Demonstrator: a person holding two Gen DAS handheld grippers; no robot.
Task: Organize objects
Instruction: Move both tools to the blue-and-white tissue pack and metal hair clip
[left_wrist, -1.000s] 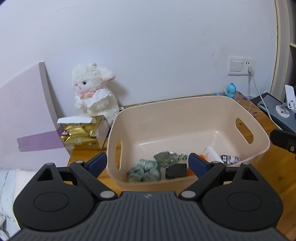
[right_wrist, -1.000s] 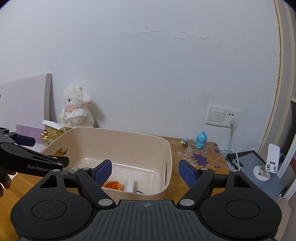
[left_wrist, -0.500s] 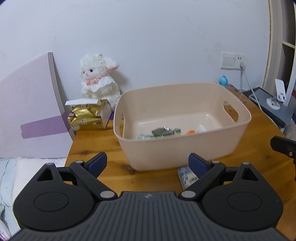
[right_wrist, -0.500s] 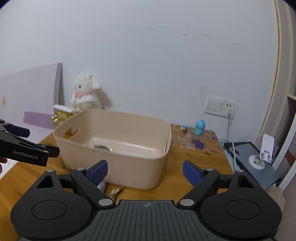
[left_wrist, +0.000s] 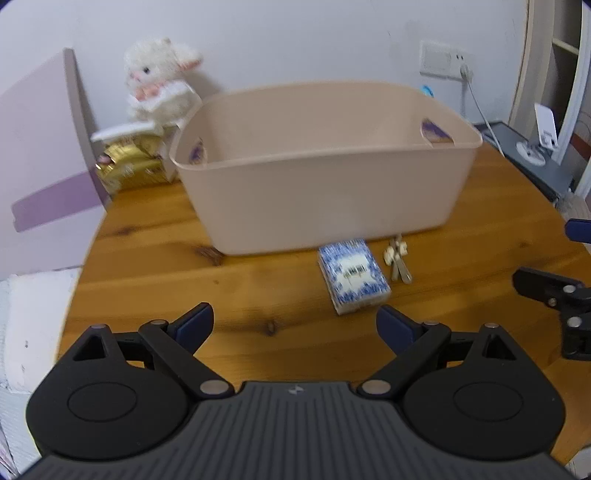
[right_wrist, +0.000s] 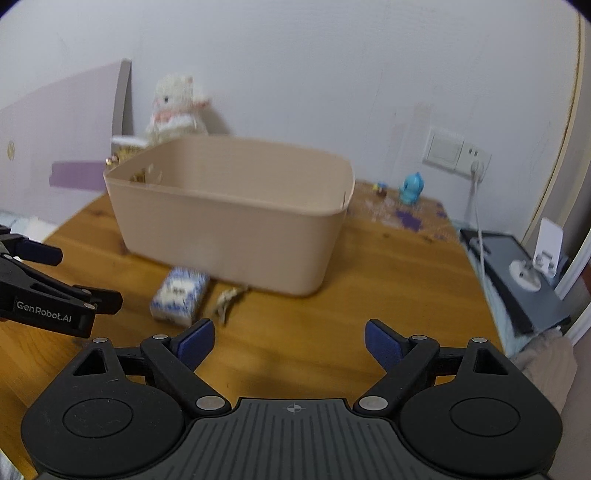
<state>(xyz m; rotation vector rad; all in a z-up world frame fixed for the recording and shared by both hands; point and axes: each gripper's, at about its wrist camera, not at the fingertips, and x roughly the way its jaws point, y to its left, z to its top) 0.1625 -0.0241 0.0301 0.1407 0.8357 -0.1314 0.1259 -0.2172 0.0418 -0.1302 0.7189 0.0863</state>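
Item: my left gripper (left_wrist: 294, 325) and right gripper (right_wrist: 289, 339), both spread wide, empty, now drawn back from the bin (left_wrist: 325, 166). Remaining on worktop (left_wrist: 155, 280): blue packet (left_wrist: 352, 275), small clip (left_wrist: 398, 260), just beside bin. Next pickups, I judge.

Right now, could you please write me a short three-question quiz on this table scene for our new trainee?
1. True or false: the blue-and-white packet lies inside the beige bin.
2. Multiple choice: the small keys lie (A) left of the packet, (B) right of the packet, (C) on top of it, as the left wrist view shows them.
3. Fill in: the left gripper and the right gripper are both ____ and hold nothing.

Key
1. False: it lies on the wooden table, in front of the bin.
2. B.
3. Open.
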